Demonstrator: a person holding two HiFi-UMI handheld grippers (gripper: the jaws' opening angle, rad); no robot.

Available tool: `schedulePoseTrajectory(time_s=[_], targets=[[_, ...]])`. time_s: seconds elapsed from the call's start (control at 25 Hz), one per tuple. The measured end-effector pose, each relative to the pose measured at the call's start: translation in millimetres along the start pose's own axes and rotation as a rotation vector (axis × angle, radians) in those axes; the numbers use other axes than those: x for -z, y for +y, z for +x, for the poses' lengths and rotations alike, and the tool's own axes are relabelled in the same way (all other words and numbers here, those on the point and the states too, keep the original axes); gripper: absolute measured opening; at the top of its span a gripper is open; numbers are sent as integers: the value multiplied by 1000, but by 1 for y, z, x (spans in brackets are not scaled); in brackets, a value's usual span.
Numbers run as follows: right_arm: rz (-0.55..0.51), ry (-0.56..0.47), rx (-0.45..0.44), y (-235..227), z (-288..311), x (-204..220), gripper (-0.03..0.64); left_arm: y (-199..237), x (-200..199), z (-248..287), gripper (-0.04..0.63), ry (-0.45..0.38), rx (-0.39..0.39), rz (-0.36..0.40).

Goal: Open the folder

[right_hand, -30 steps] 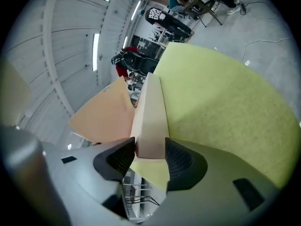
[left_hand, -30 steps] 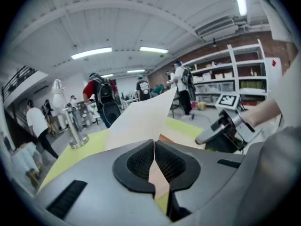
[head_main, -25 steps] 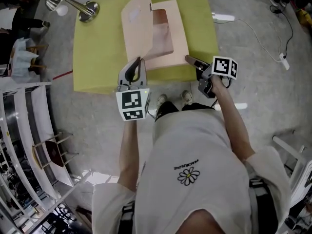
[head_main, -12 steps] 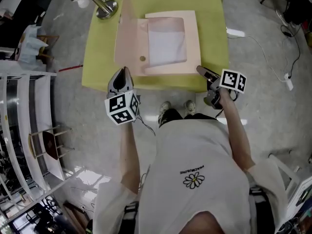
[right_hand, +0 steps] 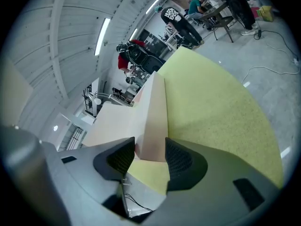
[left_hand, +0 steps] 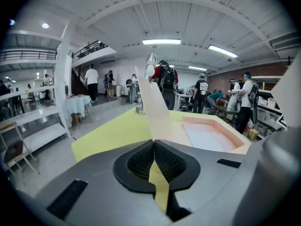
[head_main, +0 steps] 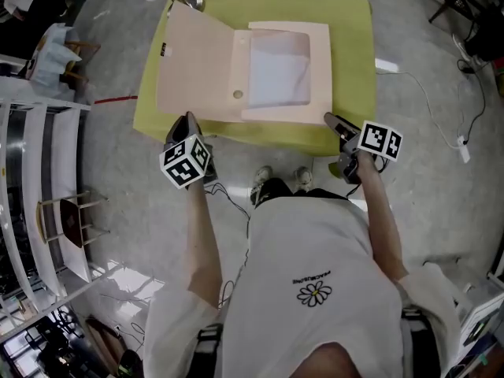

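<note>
Grips the near right corner of the pink folder (head_main: 236,77) with the right claw (head_main: 331,120), one pad on each side. Holds the left claw (head_main: 187,120) clenched tight with nothing in it, by the near left edge of the yellow surface (head_main: 350,38), just apart from the cover. Has the folder lying open on the surface, cover out to the left, white paper (head_main: 277,71) inside.

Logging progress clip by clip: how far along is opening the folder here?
Mostly done: the folder's cover is swung wide to the left, exposing the white sheets in the base. In hand: the left gripper pinches the cover's near edge; the right gripper clamps the base's near right corner. Left: lay the cover flat and release.
</note>
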State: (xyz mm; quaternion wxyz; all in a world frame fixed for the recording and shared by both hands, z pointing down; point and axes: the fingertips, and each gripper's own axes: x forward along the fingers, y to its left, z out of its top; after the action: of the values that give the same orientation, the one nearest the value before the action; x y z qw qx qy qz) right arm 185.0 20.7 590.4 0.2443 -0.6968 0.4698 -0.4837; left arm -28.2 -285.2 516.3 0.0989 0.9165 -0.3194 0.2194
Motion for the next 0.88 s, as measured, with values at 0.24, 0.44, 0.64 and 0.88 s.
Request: schedulePoseTrajectory(time_s=[0.24,0.44,0.64,0.88], targets=[[-5,-7,14,0,1,4,198,29,25,14,17,54,-56,-68],[-25,-18,46,4,-1,3,193,47,41,27,29,114,-105,-115],[-54,-17,74,5,-2,1,193,57,57,43,72,188,-127,-111],[-35,-26,80,2,-1,1,193,62,73,52,98,248,-200,-69]])
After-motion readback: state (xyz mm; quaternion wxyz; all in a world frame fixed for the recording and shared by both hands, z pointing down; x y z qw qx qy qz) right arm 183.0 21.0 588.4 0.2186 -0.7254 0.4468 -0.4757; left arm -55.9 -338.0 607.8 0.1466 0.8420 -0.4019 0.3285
